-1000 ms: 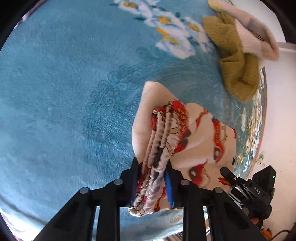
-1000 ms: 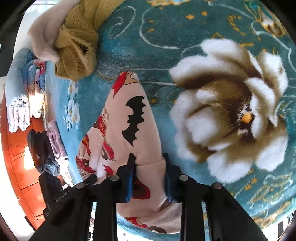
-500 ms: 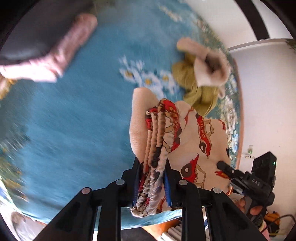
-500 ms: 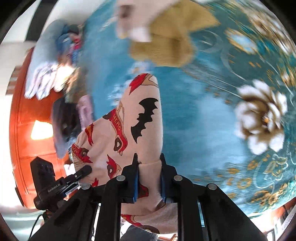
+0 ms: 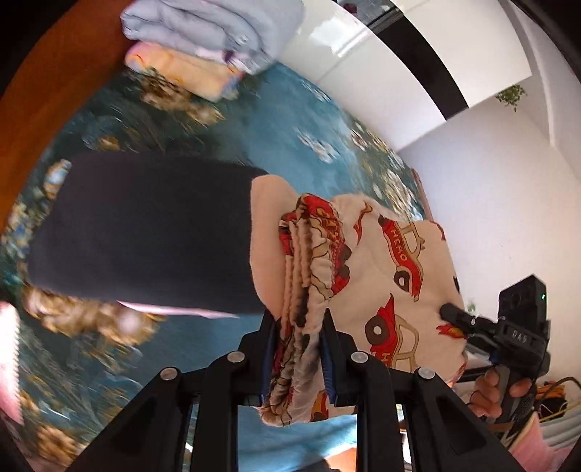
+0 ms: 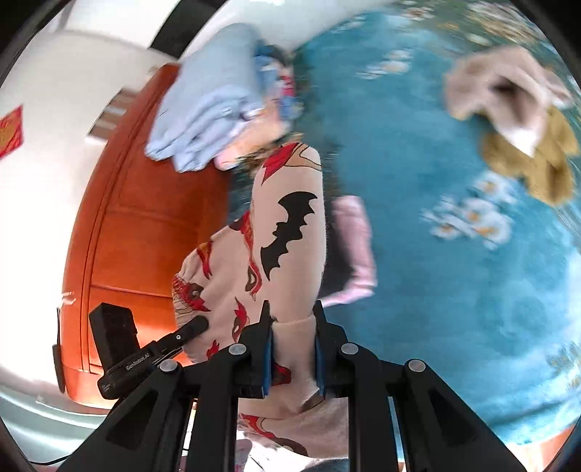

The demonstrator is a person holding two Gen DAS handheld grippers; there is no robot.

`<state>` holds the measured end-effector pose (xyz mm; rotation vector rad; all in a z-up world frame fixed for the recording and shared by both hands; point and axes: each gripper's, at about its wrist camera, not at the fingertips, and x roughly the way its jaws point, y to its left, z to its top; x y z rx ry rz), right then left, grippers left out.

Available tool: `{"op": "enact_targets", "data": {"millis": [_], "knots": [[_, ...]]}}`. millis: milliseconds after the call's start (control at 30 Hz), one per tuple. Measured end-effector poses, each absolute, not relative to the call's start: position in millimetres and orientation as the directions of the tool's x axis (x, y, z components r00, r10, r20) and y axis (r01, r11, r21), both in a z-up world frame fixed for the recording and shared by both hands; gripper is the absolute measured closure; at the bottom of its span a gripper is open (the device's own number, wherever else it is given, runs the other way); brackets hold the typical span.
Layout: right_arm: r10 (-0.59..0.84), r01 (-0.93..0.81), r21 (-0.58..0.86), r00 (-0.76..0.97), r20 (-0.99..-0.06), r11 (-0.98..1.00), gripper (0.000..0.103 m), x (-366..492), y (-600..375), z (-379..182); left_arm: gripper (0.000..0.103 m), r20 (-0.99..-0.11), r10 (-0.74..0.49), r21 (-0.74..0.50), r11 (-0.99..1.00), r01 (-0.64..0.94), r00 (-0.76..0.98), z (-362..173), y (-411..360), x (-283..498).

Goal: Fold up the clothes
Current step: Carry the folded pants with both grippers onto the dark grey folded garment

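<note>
Printed pyjama garment (image 5: 392, 276) held up over a blue floral blanket (image 6: 435, 254)
Left tongs (image 5: 297, 357) pinch its gathered waistband, right tongs (image 6: 292, 354) its cream fabric; folded blue clothes (image 5: 218, 29) lie far left by an orange wooden board (image 6: 145, 225), white walls (image 5: 490, 181) beyond

In the left wrist view, motion blur smeared the blue carpet (image 5: 225, 119) at the upper left. The printed garment (image 5: 399, 276) hid part of a dark folded garment (image 5: 145, 232) at centre left. In the right wrist view, the folded stack (image 6: 214, 109) at upper centre was blurred, and the bottom edge cut off the printed garment.
</note>
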<state>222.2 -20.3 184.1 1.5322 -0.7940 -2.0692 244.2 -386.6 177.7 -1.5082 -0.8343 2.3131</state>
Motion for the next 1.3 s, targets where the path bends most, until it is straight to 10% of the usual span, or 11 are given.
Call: {"op": "enact_targets", "data": {"millis": [833,1300], "knots": [[-0.532,-0.129,0.537,-0.071,-0.844,-0.834,0.081,69.6,-155.7,68.9,0.074,-0.794,0.499,-0.604,-0.716,0.351,-0.349,52.9,-541.2,134.7],[-0.429,0.326,0.367,-0.143,-0.892,-0.871,0.077,108.1,-225.2,127.1,0.064,-0.814,0.426,-0.522,-0.835,0.176,-0.395,95.4,-505.3,152.9]]}}
